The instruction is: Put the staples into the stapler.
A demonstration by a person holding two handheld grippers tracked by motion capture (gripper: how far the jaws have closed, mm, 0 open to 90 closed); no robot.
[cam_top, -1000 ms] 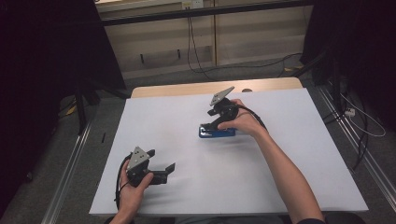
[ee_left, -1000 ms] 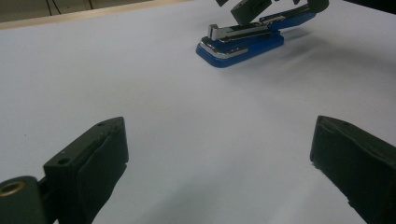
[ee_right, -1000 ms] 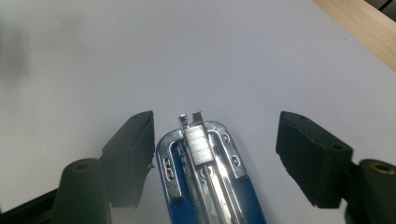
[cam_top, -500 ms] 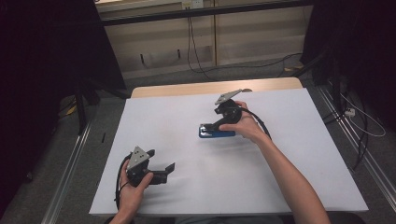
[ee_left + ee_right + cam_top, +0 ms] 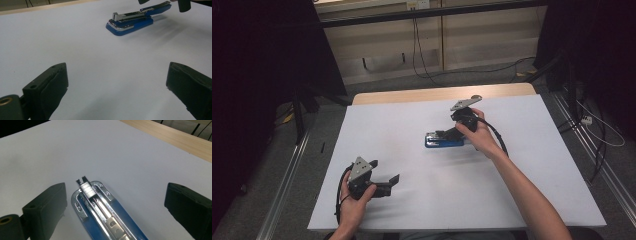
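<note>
We have the blue stapler (image 5: 443, 139) lying near the middle of the white table (image 5: 412, 210), its head pointing to our left, and in the right gripper view (image 5: 105, 215) it looks as if its metal magazine lies exposed along the blue base, though we cannot be sure from this angle how far the top is swung back. Our right gripper (image 5: 451, 131) sits over the stapler's rear end; its jaws have just been opening and now stand wide on either side of the body without pressing on it, so nothing is held. Our left gripper (image 5: 393, 181) rests near the table's front left corner, well apart from the stapler, jaws spread wide and empty. The main risk we see is closing the right jaws on the narrow, slick metal rail rather than the broader blue base: the pads could slip and skid the stapler across the smooth surface. With the left gripper so far off, nothing braces the stapler, so a sideways nudge could spin it. A pinch on the spring-loaded parts could also snap the magazine shut or spill staples.
</note>
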